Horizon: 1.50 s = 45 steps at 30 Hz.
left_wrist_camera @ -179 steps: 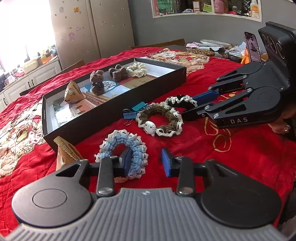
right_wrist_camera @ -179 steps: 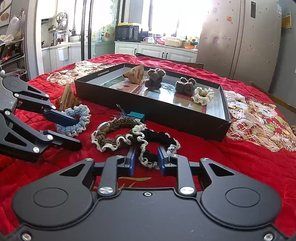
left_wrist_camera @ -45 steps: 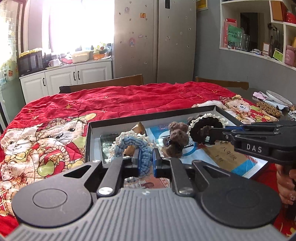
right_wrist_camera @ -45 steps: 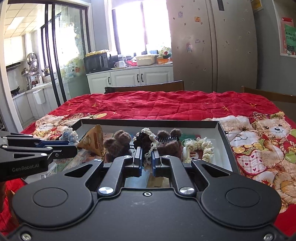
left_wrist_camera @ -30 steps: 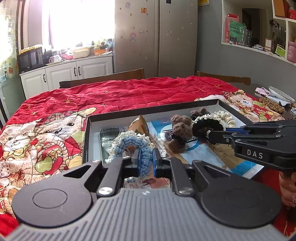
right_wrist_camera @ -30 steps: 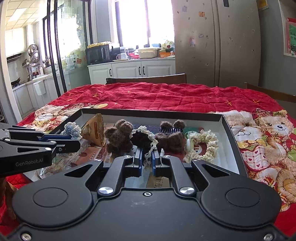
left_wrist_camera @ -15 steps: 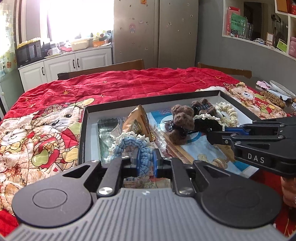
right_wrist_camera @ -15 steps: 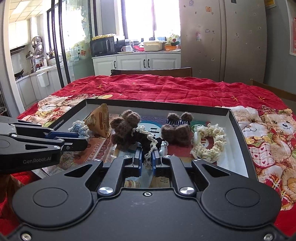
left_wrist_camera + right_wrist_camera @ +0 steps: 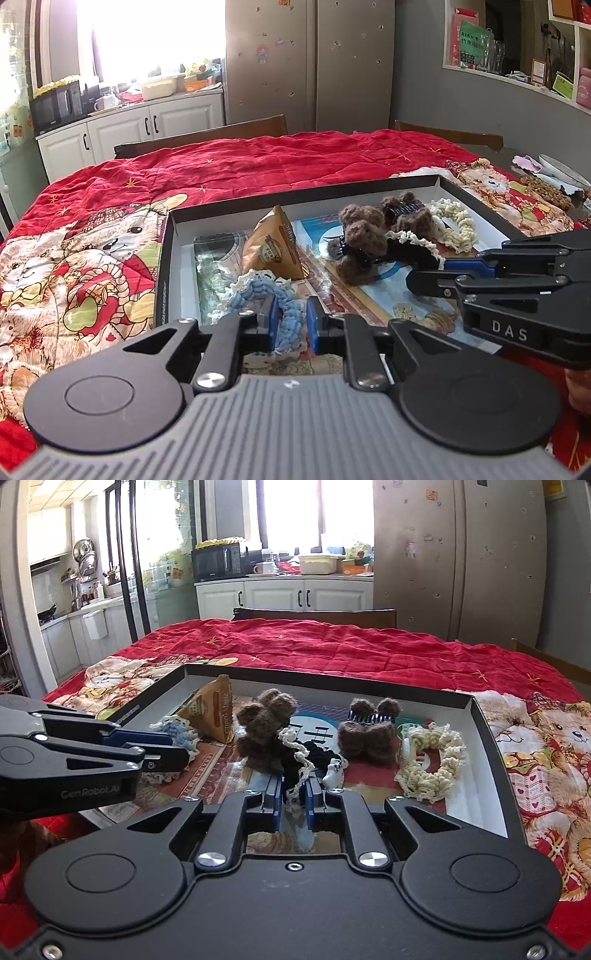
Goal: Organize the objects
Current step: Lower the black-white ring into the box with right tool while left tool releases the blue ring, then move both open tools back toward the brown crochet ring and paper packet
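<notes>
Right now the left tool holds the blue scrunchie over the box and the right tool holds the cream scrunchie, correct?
Not quite: the right tool holds the black scrunchie, as the right wrist view shows. The cream scrunchie lies free in the box.

Both scrunchies come off the quilt; my fingers now lower the blue scrunchie [image 9: 258, 295] and black scrunchie [image 9: 314, 757] into the tray [image 9: 495, 738].

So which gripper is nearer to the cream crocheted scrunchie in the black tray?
Right. The right gripper sits just left of the cream crocheted scrunchie; the left gripper is farther left, beyond the brown clips.
</notes>
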Available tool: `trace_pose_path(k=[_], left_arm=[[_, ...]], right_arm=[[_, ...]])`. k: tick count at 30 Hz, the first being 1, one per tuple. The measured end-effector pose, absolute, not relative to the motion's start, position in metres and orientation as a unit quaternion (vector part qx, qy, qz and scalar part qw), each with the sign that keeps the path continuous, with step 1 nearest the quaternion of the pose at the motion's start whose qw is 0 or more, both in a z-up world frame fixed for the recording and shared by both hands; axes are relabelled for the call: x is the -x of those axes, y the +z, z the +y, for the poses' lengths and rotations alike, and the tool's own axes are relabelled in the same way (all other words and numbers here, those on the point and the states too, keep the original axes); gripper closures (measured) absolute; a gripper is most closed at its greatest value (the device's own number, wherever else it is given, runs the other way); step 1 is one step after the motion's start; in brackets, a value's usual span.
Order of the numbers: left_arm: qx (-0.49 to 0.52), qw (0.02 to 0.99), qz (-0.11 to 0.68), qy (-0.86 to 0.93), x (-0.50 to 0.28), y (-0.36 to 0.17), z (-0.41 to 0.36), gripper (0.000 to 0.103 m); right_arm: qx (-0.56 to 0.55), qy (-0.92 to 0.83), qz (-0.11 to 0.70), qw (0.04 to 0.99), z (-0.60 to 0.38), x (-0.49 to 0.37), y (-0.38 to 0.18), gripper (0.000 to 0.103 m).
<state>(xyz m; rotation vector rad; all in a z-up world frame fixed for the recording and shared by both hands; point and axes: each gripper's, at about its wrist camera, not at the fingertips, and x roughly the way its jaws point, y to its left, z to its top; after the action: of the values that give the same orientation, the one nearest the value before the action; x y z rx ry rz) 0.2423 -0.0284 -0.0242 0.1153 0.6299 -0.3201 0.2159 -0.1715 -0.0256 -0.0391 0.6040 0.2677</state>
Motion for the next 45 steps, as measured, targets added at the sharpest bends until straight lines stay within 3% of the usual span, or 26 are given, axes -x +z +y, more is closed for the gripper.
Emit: trace_pose_path(k=[2, 4, 11, 17, 21, 45], left_arm=[[-0.057, 0.937, 0.308, -0.156, -0.242, -0.024, -0.028, 0.073], [-0.057, 0.937, 0.307, -0.154, -0.242, -0.024, -0.028, 0.064], [-0.056, 0.941, 0.299, -0.150, -0.241, -0.022, -0.027, 0.063], [-0.055, 0.942, 0.295, -0.151, -0.239, -0.020, -0.027, 0.060], [-0.054, 0.944, 0.289, -0.150, -0.237, -0.019, -0.027, 0.050], [-0.045, 0.949, 0.270, -0.156, -0.228, -0.014, -0.025, 0.032]], right_arm=[[0.026, 0.133, 0.296, 0.946, -0.170, -0.215, -0.026, 0.089], [0.031, 0.132, 0.295, 0.946, -0.168, -0.214, -0.026, 0.089], [0.029, 0.136, 0.296, 0.945, -0.168, -0.213, -0.026, 0.086], [0.030, 0.135, 0.293, 0.946, -0.167, -0.212, -0.026, 0.073], [0.026, 0.132, 0.291, 0.947, -0.169, -0.212, -0.025, 0.066], [0.026, 0.117, 0.254, 0.960, -0.173, -0.203, -0.016, 0.046]])
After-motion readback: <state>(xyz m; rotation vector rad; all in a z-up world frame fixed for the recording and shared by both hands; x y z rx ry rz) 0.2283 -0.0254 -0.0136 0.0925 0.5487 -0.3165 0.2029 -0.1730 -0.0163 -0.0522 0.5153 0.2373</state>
